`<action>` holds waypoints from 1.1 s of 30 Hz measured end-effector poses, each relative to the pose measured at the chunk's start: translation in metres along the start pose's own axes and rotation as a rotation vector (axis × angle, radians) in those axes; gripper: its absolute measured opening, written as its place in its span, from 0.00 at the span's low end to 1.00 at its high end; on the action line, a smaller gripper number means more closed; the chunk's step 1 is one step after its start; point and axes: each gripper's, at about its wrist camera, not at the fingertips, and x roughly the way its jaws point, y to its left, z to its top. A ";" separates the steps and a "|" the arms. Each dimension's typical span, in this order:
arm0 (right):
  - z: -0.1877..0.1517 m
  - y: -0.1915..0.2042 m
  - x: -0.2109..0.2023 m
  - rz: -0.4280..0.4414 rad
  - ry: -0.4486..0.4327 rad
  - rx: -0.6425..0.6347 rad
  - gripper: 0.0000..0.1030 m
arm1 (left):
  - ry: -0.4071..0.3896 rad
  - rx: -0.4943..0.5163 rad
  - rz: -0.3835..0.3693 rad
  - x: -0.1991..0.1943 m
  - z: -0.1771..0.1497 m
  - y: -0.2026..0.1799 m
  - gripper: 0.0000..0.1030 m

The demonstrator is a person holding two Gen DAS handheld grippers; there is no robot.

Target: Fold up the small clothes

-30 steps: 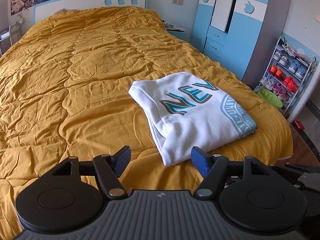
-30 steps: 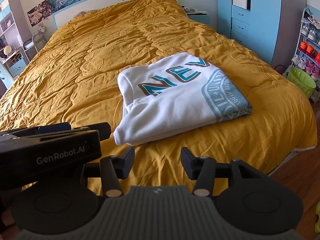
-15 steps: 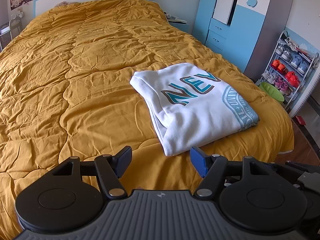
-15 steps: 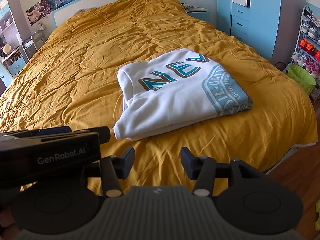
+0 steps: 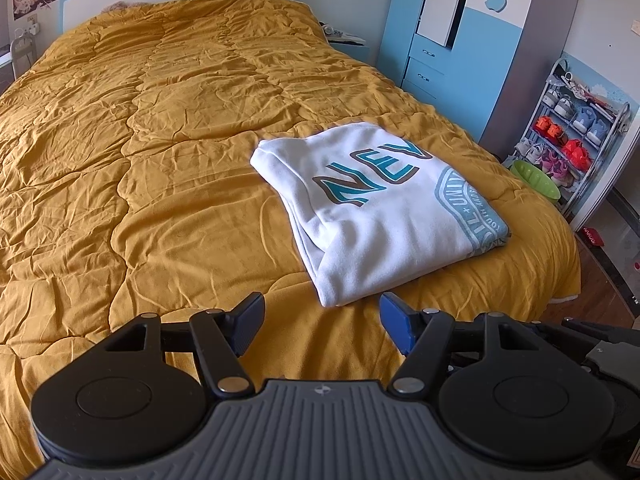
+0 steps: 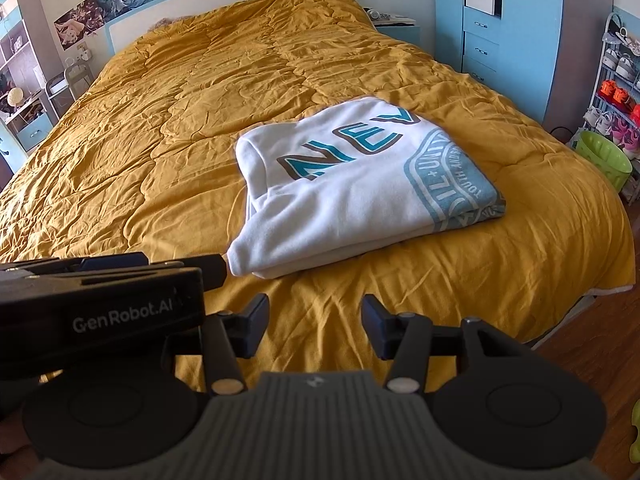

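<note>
Both pairs of jaws apart, with nothing between them: left gripper [image 5: 322, 318] at bottom centre of the left wrist view, wide open over bare quilt; right gripper [image 6: 315, 320] at bottom centre of the right wrist view, a bit narrower, also over bare quilt. Folded white sweatshirt [image 5: 376, 216] lying flat on the mustard-yellow quilt [image 5: 160, 160], right of centre in both views, teal and brown letters plus a round teal badge facing up. Near corner of the sweatshirt just above the left gripper's gap, not touching the fingertips [image 5: 250, 312]. Left gripper body with white lettering visible at lower left of the right wrist view, close to that same corner. Blue and white wardrobe [image 5: 460, 40] at upper right, shoe rack [image 5: 572, 140] and green basin [image 5: 536, 180] at right edge, beside the bed.
</note>
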 end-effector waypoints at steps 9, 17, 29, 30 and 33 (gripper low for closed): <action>0.000 0.000 0.000 0.001 0.000 0.000 0.46 | 0.016 -0.003 -0.014 0.001 -0.001 -0.001 0.75; -0.002 0.000 0.000 0.003 0.001 -0.001 0.46 | 0.017 0.002 -0.018 0.001 0.000 -0.001 0.75; -0.003 0.001 0.003 0.012 0.004 0.006 0.46 | 0.017 0.008 -0.013 0.001 -0.001 -0.002 0.75; -0.003 0.000 0.004 0.013 0.005 0.006 0.46 | 0.016 0.009 -0.013 0.000 -0.001 -0.002 0.75; -0.003 0.000 0.004 0.013 0.005 0.006 0.46 | 0.017 0.008 -0.012 0.001 -0.002 -0.002 0.75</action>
